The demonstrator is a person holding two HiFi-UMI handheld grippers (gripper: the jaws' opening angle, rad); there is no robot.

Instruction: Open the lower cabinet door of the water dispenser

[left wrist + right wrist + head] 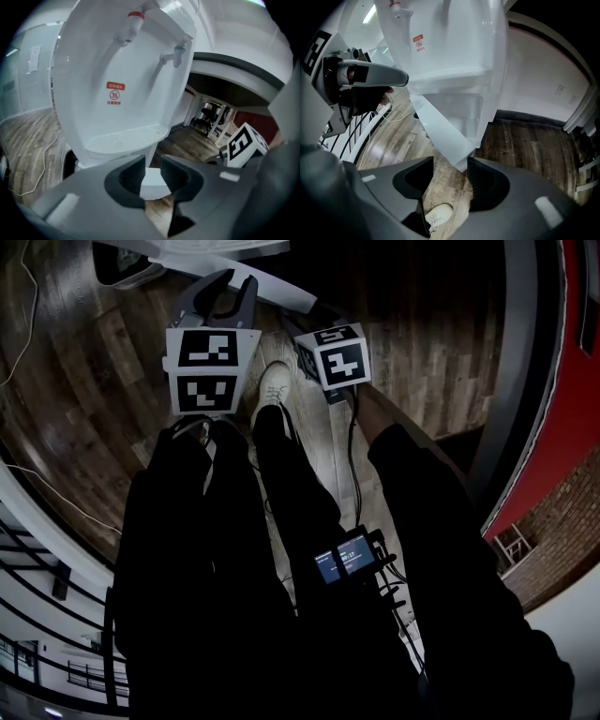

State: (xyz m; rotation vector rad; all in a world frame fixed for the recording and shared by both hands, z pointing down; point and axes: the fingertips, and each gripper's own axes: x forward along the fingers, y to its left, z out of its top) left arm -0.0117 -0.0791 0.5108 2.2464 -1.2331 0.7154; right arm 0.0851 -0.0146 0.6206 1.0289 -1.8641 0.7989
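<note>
The white water dispenser (122, 70) stands on a wooden floor, with a red tap (134, 18), a blue tap (177, 51) and a drip tray (126, 138). Its lower cabinet door (440, 126) is swung out, showing the empty cabinet inside (466, 110). My right gripper (451, 161) is open; the door's bottom corner sits between the jaws, close to the right one. My left gripper (153, 161) is open only a little, with a white piece of the door in the gap. In the head view the left gripper (220, 294) points at the dispenser beside the right gripper's marker cube (333, 354).
My white shoe (272, 385) is on the floor just below the grippers. A thin cable (42, 154) trails over the floor left of the dispenser. A small screen device (347, 559) hangs at my waist. Chairs (211, 117) stand behind on the right.
</note>
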